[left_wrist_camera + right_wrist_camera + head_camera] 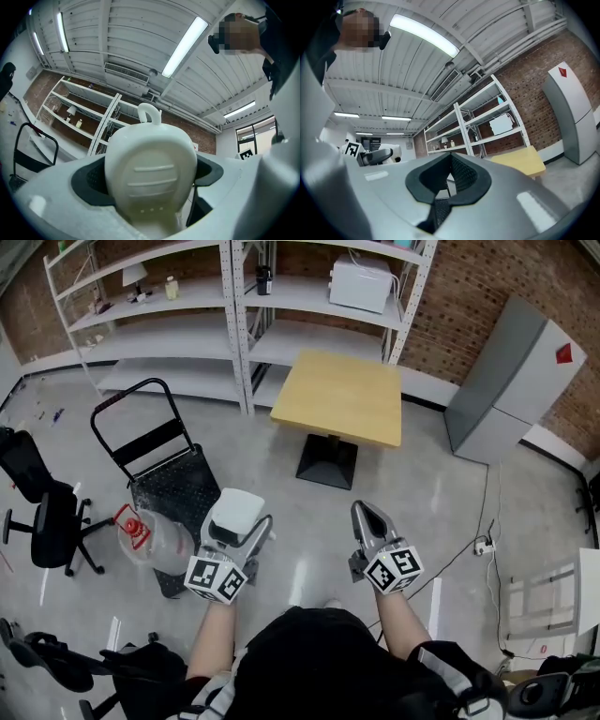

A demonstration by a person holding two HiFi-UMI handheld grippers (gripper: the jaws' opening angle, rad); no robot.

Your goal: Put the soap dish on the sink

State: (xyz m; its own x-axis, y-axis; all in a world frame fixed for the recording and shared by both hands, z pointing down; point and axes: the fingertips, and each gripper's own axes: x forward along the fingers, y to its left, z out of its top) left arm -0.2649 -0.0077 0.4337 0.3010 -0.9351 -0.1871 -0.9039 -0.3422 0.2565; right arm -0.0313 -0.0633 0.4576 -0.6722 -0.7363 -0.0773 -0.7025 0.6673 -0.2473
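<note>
Left gripper (239, 525) clamps the soap dish (150, 173), held near the body, likely for carrying. Right gripper (367, 518) is empty, jaws together, idle. No sink in view.

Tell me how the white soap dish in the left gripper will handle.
Probably stiff: the soap dish looks like moulded plastic, undeformed between the fingers. Likely light, being a thin shell. Its smooth, rounded surface might slip if the grip loosens.
</note>
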